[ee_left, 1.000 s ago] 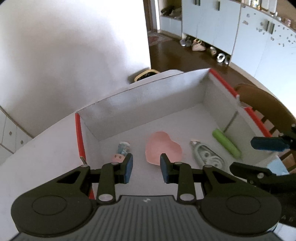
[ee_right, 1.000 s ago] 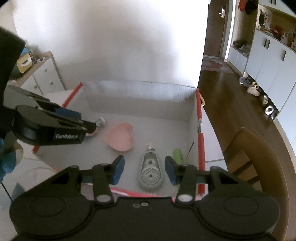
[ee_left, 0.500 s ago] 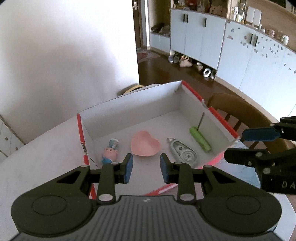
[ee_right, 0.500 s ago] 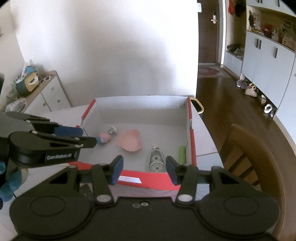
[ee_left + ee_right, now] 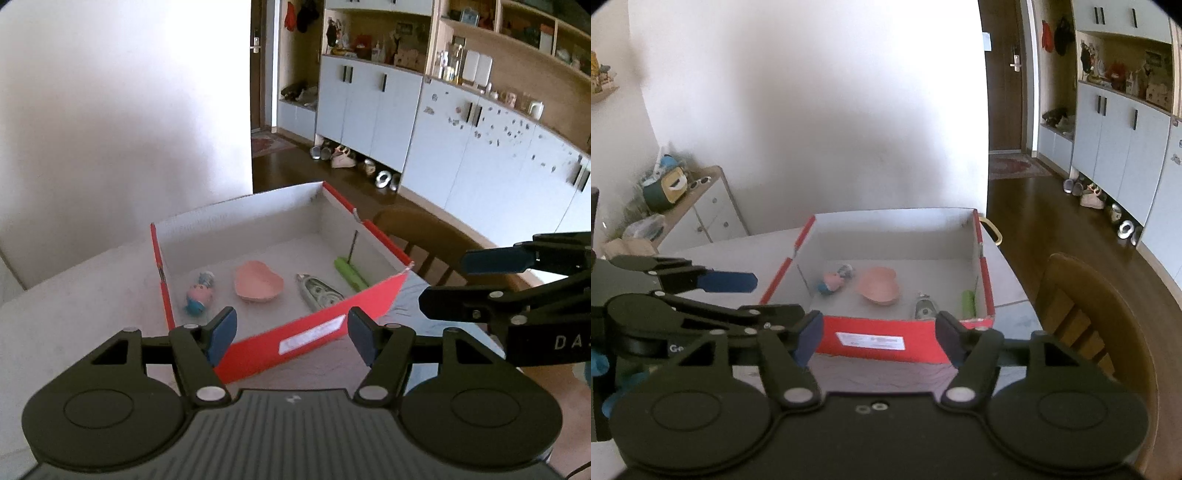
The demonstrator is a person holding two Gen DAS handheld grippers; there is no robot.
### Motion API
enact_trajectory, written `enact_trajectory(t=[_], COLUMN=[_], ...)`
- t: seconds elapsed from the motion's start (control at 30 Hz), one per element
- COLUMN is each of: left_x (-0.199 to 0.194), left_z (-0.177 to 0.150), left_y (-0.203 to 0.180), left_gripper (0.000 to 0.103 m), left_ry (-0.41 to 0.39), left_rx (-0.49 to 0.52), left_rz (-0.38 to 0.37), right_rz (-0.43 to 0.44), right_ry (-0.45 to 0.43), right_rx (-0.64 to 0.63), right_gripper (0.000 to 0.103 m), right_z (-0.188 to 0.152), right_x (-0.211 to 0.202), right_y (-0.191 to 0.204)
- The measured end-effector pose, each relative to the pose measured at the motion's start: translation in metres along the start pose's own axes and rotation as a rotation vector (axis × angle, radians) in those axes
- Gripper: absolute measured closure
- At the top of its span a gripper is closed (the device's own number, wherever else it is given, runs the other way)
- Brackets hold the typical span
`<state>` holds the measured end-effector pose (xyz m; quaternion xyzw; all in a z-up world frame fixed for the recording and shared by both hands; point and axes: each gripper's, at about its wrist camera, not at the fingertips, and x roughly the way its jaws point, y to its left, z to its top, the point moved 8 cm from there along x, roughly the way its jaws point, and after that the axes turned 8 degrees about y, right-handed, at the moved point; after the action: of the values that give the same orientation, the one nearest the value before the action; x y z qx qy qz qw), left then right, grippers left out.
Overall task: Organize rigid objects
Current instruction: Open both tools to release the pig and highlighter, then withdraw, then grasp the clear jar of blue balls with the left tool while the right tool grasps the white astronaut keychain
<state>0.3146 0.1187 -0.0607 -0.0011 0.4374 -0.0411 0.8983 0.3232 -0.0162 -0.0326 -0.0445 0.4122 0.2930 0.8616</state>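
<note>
A red cardboard box (image 5: 314,334) with a white inside stands on the table; it also shows in the right wrist view (image 5: 886,341). In it lie a small doll (image 5: 199,295), a pink heart-shaped dish (image 5: 258,284), a grey correction-tape dispenser (image 5: 319,295) and a green tube (image 5: 351,275). The same four show in the right wrist view: doll (image 5: 834,280), dish (image 5: 879,286), dispenser (image 5: 925,308), tube (image 5: 968,302). My left gripper (image 5: 291,330) and right gripper (image 5: 879,338) are both open and empty, held back from the box's near wall.
The white table (image 5: 74,314) carries the box. A wooden chair (image 5: 1082,306) stands at the right of the table. A low white cabinet (image 5: 701,214) with clutter is at the far left. Blue-grey wall cupboards (image 5: 461,147) and shoes line the far side of the room.
Both grippers have pulled back and up from inside the box to in front of its near wall. Both have opened wider. The objects in the box have not moved.
</note>
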Motion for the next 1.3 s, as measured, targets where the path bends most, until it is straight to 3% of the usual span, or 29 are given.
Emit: enact_trajectory(t=[0.37,0.5,0.83,0.93,1.0,1.3], left_x=[-0.037,-0.047,-0.052,-0.048,-0.044,-0.018], left_z=[-0.021,-0.029,-0.059,-0.074,-0.083,-0.126], left_y=[-0.002,0.001,0.024,0.031,0.034,0.045], left_gripper=[0.021,0.02,0.015,0.012,0.001,0.0], left_ry=[-0.069,-0.097,-0.139,-0.125,-0.116,-0.097], left_rx=[-0.015,-0.027,-0.098,-0.126,-0.141,-0.181], left_rz=[-0.042,-0.049,-0.053,-0.064,-0.078,-0.066], right_rz=[0.003,-0.001,-0.008,-0.025,-0.028,-0.087], right_ry=[-0.064,-0.095,-0.135,-0.113,-0.092,0.003], right_rx=[0.026,0.016,0.049,0.074,0.1,0.12], right_gripper=[0.011,0.001,0.0,0.0,0.0,0.0], right_z=[-0.023,-0.034,-0.075,-0.093,-0.106,-0.159], right_x=[-0.035,-0.046,-0.059,-0.055,-0.051,-0.031], right_y=[0.012,0.018,0.017,0.012,0.008,-0.006])
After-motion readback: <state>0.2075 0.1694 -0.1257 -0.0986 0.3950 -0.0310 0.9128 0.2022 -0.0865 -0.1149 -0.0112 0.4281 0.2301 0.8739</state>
